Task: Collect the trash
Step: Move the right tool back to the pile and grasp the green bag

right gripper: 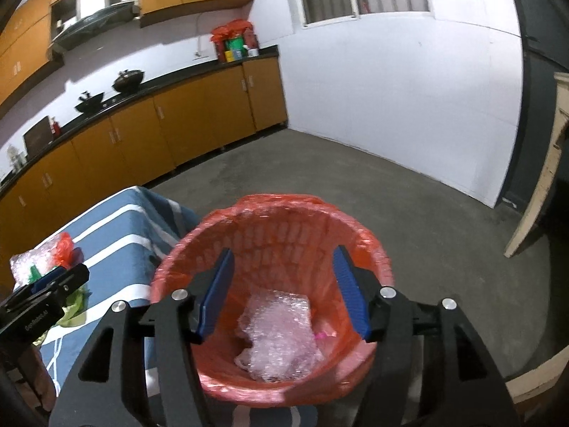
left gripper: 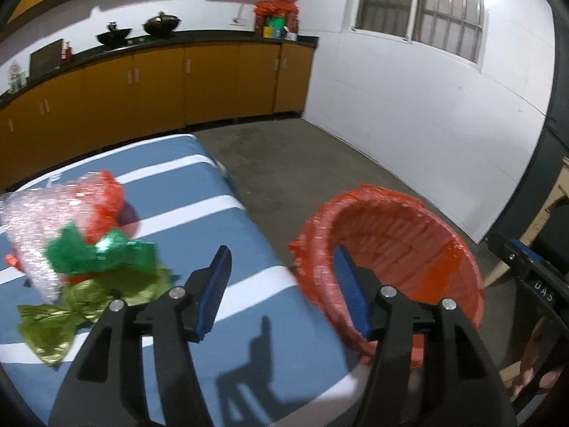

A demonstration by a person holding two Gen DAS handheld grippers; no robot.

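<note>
A basket lined with a red bag (left gripper: 398, 249) (right gripper: 277, 249) stands at the right end of a blue-and-white striped surface (left gripper: 227, 235). A crumpled sheet of bubble wrap (right gripper: 281, 334) lies in its bottom. My right gripper (right gripper: 282, 291) hangs open over the basket mouth, nothing between its fingers. My left gripper (left gripper: 282, 291) is open over the striped surface beside the basket, also with nothing in it. To its left lies a trash pile: bubble wrap (left gripper: 39, 224), red plastic (left gripper: 106, 199), green foil wrappers (left gripper: 96, 252) and yellow-green foil (left gripper: 53, 323).
Orange cabinets (left gripper: 160, 85) with a dark counter run along the far wall, with woks and a red bag of boxes (left gripper: 277, 17) on top. Grey concrete floor (right gripper: 355, 185) lies beyond the basket. A wooden post (right gripper: 540, 185) stands at the right.
</note>
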